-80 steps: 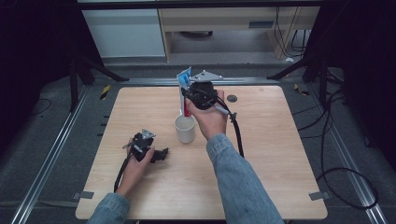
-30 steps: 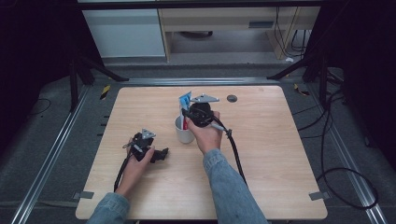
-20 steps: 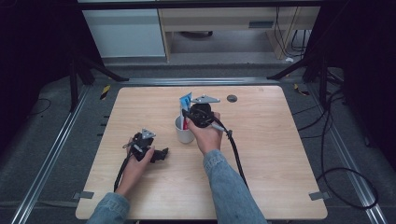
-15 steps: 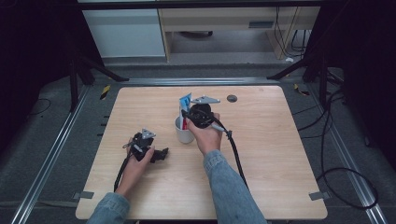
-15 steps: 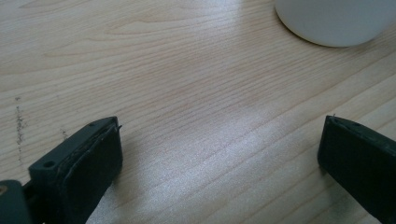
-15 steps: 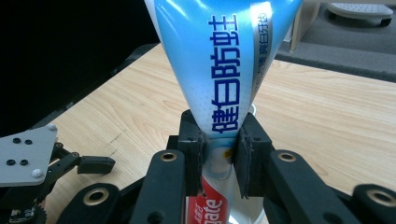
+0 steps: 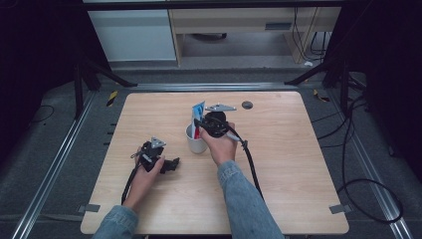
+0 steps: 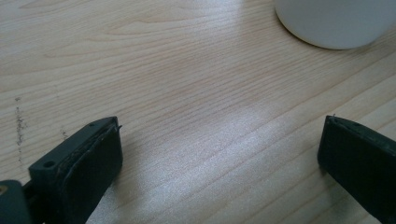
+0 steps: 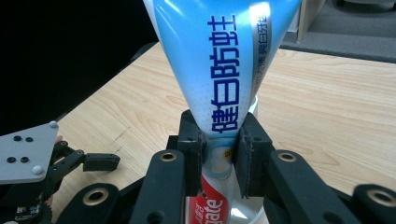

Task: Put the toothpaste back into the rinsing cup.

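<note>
A blue and red toothpaste tube point(image 9: 219, 70) stands upright, its lower end inside a white cup point(image 7: 195, 143) near the table's middle. My right gripper point(image 9: 219, 144) is shut on the tube just above the cup's rim; the tube point(image 7: 198, 114) and the right gripper point(image 7: 205, 125) also appear in the high view. My left gripper point(image 7: 171, 164) rests low on the table to the cup's left, open, with bare wood between its fingers point(image 8: 81, 161). The cup's base point(image 8: 334, 21) sits beyond them.
The wooden table point(image 7: 298, 164) has a small dark round hole point(image 7: 247, 104) at the back right. Cables point(image 7: 251, 164) trail from both grippers toward the front edge. Black stand legs point(image 7: 99, 74) and floor cables surround the table.
My right gripper has come back from behind the cup and lowered the toothpaste tube into it. The left gripper has stayed where it was.
</note>
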The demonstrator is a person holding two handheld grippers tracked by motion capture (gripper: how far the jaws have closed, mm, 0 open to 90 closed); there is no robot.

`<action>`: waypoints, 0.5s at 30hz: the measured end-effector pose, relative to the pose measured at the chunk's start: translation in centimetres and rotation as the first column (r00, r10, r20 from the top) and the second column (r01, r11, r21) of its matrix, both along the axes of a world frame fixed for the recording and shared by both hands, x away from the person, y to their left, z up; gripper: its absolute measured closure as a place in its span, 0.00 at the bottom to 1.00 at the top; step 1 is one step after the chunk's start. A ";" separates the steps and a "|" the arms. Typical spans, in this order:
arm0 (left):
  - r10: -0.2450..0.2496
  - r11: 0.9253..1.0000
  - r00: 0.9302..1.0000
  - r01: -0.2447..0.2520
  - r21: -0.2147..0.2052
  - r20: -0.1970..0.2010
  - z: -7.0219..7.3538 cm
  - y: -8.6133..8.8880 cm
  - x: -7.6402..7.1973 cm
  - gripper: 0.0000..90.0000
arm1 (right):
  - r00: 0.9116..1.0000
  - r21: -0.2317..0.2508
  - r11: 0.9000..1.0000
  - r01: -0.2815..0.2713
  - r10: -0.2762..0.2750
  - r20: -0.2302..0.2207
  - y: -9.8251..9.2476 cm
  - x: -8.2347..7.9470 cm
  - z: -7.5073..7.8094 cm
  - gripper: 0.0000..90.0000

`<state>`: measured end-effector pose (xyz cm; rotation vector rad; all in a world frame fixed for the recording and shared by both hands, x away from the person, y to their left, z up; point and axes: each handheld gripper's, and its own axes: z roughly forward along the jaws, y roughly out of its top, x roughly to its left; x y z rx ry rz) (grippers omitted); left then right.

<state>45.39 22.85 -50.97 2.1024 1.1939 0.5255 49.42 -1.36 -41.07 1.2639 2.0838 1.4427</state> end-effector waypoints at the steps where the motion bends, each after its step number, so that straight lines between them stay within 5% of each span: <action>1: 0.000 1.000 1.000 0.000 0.000 0.000 0.0 0.0 0.0 0.00 | 1.000 0.005 1.000 0.002 -0.002 -0.003 -0.1 0.0 0.0 0.83; 15: -0.001 1.000 1.000 0.001 0.001 0.000 0.0 0.0 0.0 0.00 | 0.998 0.059 0.998 0.026 -0.022 -0.058 -1.2 1.0 -0.3 0.81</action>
